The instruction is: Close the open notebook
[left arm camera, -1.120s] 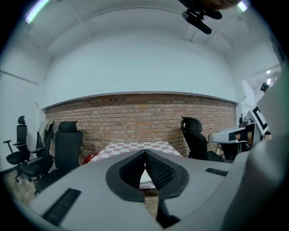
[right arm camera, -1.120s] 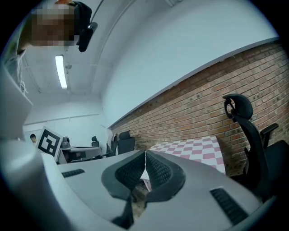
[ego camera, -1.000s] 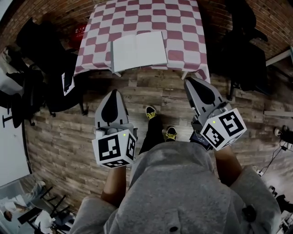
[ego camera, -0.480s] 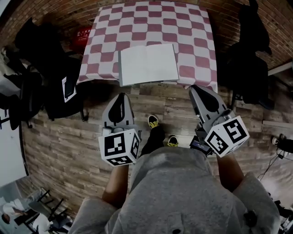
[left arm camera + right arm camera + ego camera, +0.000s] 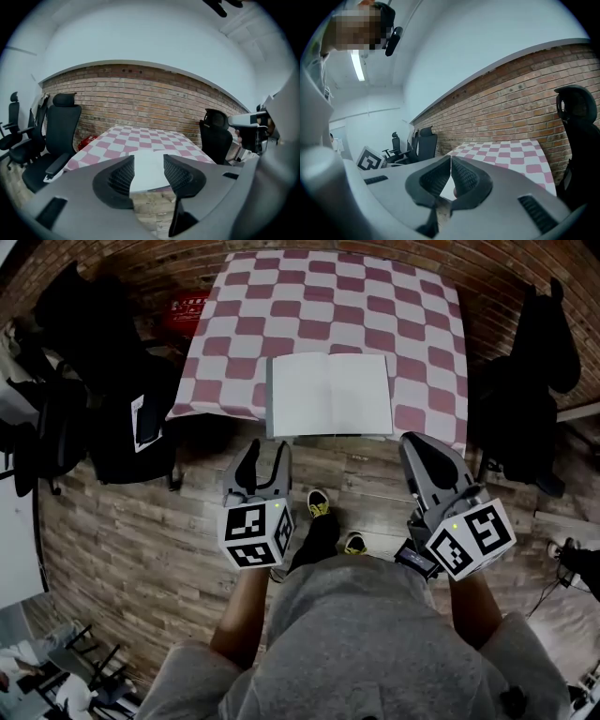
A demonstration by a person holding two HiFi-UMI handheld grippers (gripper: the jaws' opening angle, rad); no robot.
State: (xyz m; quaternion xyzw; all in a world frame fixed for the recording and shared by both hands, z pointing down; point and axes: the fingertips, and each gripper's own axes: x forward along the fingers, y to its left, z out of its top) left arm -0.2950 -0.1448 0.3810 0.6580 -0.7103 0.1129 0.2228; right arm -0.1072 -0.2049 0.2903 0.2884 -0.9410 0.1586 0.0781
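One notebook [image 5: 330, 395] is lying open and flat, blank white pages up, at the near edge of the table [image 5: 309, 287], which is wearing a red-and-white checked cloth [image 5: 422, 343]. Both grippers are hanging short of it over the wooden floor [image 5: 122, 521], touching neither book nor table.

The left gripper [image 5: 266, 452] is pointing toward the notebook's left page. Its jaws have just been opening and are standing partway apart with nothing held between them. In the left gripper view the white pages [image 5: 147, 169] are showing through the gap, well beyond the fingertips.

The right gripper [image 5: 419, 442] is pointing at the table's near right corner, just beside the book's right page. In the right gripper view its jaws are meeting along a thin line and gripping nothing.

The person, wearing a grey top [image 5: 361, 643], is standing behind both tools, with yellow-trimmed shoes [image 5: 319, 502] showing between them. Black office chairs [image 5: 98, 390] are flanking the table. A red object [image 5: 187, 307] is sitting by its far left corner, against the brick wall [image 5: 140, 98].
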